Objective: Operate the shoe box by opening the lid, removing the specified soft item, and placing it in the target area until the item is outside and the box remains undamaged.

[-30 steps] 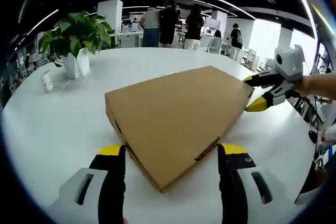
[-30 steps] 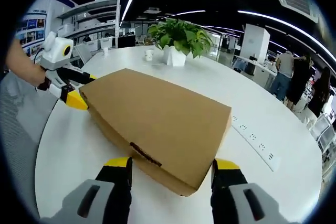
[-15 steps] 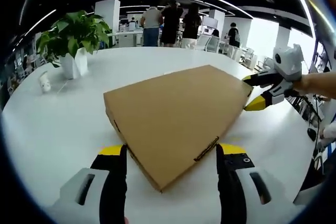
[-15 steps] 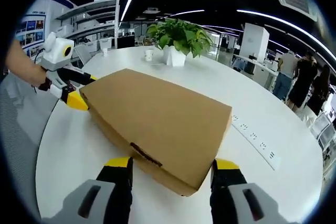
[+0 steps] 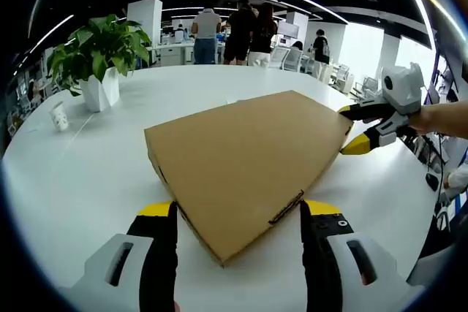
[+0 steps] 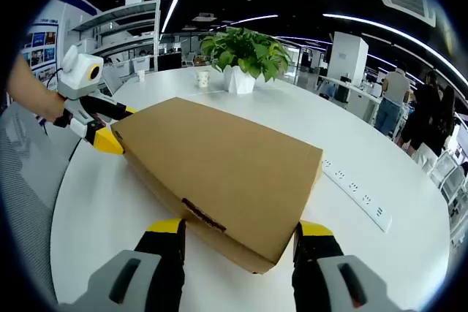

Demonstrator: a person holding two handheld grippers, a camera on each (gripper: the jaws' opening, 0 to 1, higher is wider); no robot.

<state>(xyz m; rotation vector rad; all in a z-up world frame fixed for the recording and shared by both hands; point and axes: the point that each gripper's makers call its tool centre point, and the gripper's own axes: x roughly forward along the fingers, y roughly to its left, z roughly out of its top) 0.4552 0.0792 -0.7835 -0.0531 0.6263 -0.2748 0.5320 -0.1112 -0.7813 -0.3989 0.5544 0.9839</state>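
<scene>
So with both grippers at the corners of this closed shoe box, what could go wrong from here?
The left gripper and right gripper each straddle an opposite corner of the shoe box; closing there may crush the cardboard. Lifting both corners could raise the whole box off the white table rather than open the lid.

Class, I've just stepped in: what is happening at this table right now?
A person holds a gripper in each hand at opposite corners of a closed cardboard box lying flat on a round white table. The left gripper straddles one corner with open jaws; the right gripper does likewise at the opposite corner. The lid is not lifted and nothing is out. A potted plant and a paper cup stand beyond.
</scene>
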